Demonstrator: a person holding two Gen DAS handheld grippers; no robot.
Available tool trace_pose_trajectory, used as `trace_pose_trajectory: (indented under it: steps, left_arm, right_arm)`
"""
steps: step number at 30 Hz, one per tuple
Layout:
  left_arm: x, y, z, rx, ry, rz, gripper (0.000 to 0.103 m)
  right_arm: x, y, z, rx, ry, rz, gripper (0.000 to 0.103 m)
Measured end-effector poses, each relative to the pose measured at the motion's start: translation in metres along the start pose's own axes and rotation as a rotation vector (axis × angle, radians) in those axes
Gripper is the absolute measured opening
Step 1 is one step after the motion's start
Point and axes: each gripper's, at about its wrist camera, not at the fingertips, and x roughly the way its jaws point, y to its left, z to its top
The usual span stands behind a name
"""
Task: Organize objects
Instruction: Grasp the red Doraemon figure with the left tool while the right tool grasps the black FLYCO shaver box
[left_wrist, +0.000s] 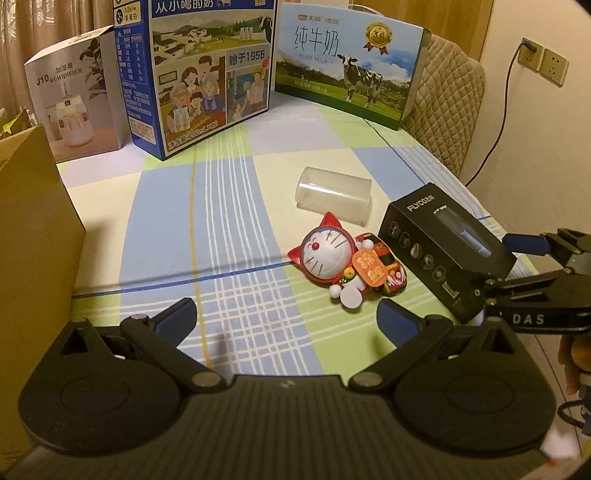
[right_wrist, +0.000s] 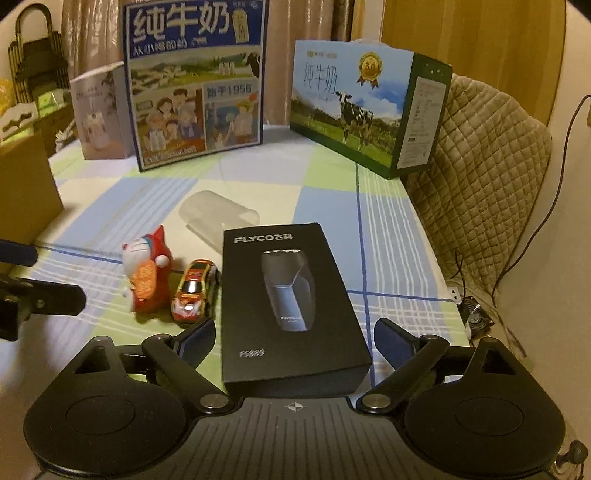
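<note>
A black shaver box (right_wrist: 288, 295) lies flat on the checked tablecloth (right_wrist: 388, 206), between the fingers of my right gripper (right_wrist: 294, 325). Its jaws are open, with a gap on each side of the box. Left of the box are a red and gold toy car (right_wrist: 194, 291) and a red-caped cat figurine (right_wrist: 147, 273). A clear plastic container (right_wrist: 218, 214) lies on its side behind them. My left gripper (left_wrist: 287, 305) is open and empty over bare cloth, with the figurine (left_wrist: 328, 258) just beyond its right finger. In that view the right gripper's fingers (left_wrist: 524, 242) straddle the box (left_wrist: 439, 243).
At the back stand a blue milk carton (left_wrist: 199, 74), a green milk carton (left_wrist: 347, 74) and a white humidifier box (left_wrist: 74, 99). A brown cardboard box (left_wrist: 33, 221) stands at the left. A quilted chair (right_wrist: 480, 166) is beyond the table's right edge.
</note>
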Motion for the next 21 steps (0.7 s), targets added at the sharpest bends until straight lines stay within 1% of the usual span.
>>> trace_pose_trajectory:
  steps: [4,7,9,12,15,18,19,21]
  left_arm:
    - [0.007,0.000,0.003,0.002,-0.001,-0.012,0.101]
    - [0.013,-0.002,0.006,0.002,-0.004,-0.036,0.101]
    - [0.017,-0.004,0.009,0.000,-0.007,-0.050,0.098]
    - [0.026,-0.008,0.013,-0.008,-0.013,-0.058,0.091]
    - [0.035,-0.012,0.018,-0.024,-0.017,-0.074,0.087]
    - [0.043,-0.017,0.023,-0.019,-0.025,-0.083,0.078]
    - [0.045,-0.019,0.024,-0.019,-0.028,-0.084,0.076]
    - [0.050,-0.020,0.027,-0.023,-0.025,-0.090,0.069]
  right_arm:
    - [0.013,-0.004,0.005,0.018,0.037,0.015,0.089]
    - [0.017,-0.004,0.006,0.015,0.057,0.030,0.078]
    - [0.016,-0.004,0.006,0.016,0.058,0.031,0.076]
    - [0.013,-0.008,0.005,0.027,0.061,0.038,0.076]
    - [0.009,-0.011,0.002,0.035,0.059,0.034,0.076]
    - [0.005,-0.012,0.001,0.039,0.053,0.028,0.076]
    - [0.004,-0.013,0.001,0.042,0.051,0.028,0.076]
    - [0.003,-0.014,0.002,0.053,0.047,0.027,0.076]
